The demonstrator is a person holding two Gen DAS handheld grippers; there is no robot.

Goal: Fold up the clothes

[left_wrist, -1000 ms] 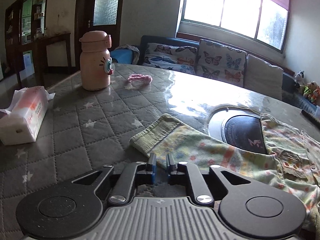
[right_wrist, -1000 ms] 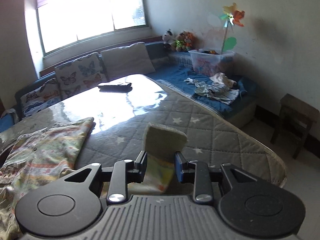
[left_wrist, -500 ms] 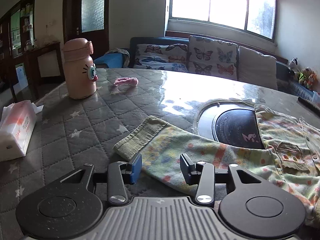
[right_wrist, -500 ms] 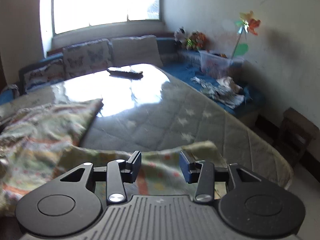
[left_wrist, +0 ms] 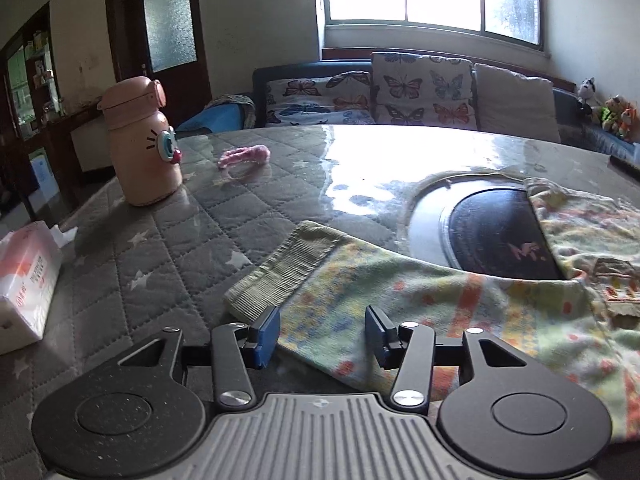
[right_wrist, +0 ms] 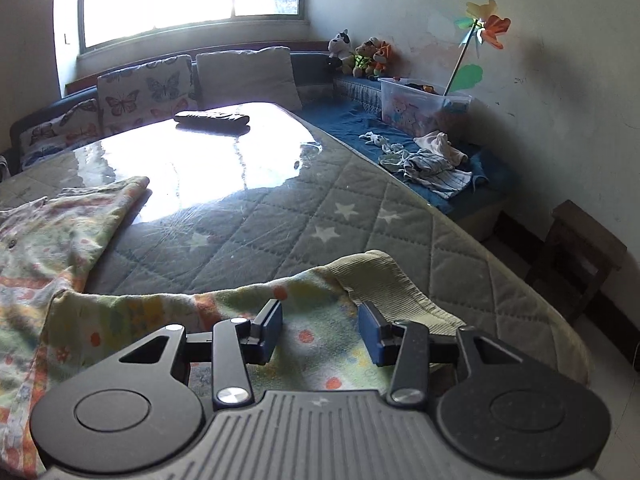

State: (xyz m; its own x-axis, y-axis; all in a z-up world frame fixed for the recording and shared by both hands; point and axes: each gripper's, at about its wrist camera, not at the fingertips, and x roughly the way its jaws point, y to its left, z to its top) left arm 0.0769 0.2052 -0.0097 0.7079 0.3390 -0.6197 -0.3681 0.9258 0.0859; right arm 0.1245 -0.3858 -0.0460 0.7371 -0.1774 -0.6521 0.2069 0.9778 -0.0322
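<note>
A pale floral child's garment (left_wrist: 580, 240) lies spread on the quilted grey table (left_wrist: 140, 264). Its one sleeve (left_wrist: 384, 284), with a ribbed green cuff (left_wrist: 280, 272), lies flat in the left wrist view. My left gripper (left_wrist: 323, 330) hovers over that sleeve; its jaws are opening and the pads do not press the cloth. In the right wrist view the other sleeve (right_wrist: 224, 312) and its cuff (right_wrist: 384, 280) lie on the table. My right gripper (right_wrist: 320, 330) stands open above them, holding nothing. The garment's body (right_wrist: 48, 232) lies at the left.
A pink bottle (left_wrist: 142, 148), a pink hair band (left_wrist: 244, 156) and a tissue pack (left_wrist: 24, 280) sit at the left. A round dark inset (left_wrist: 492, 236) lies partly under the garment. A remote (right_wrist: 212, 119) lies far back; the table's edge (right_wrist: 520, 280) and a stool (right_wrist: 580, 252) are right.
Both grippers have opened and let go of the sleeves. The right sleeve, held raised before, now lies on the table. Both grippers have sunk a little.
</note>
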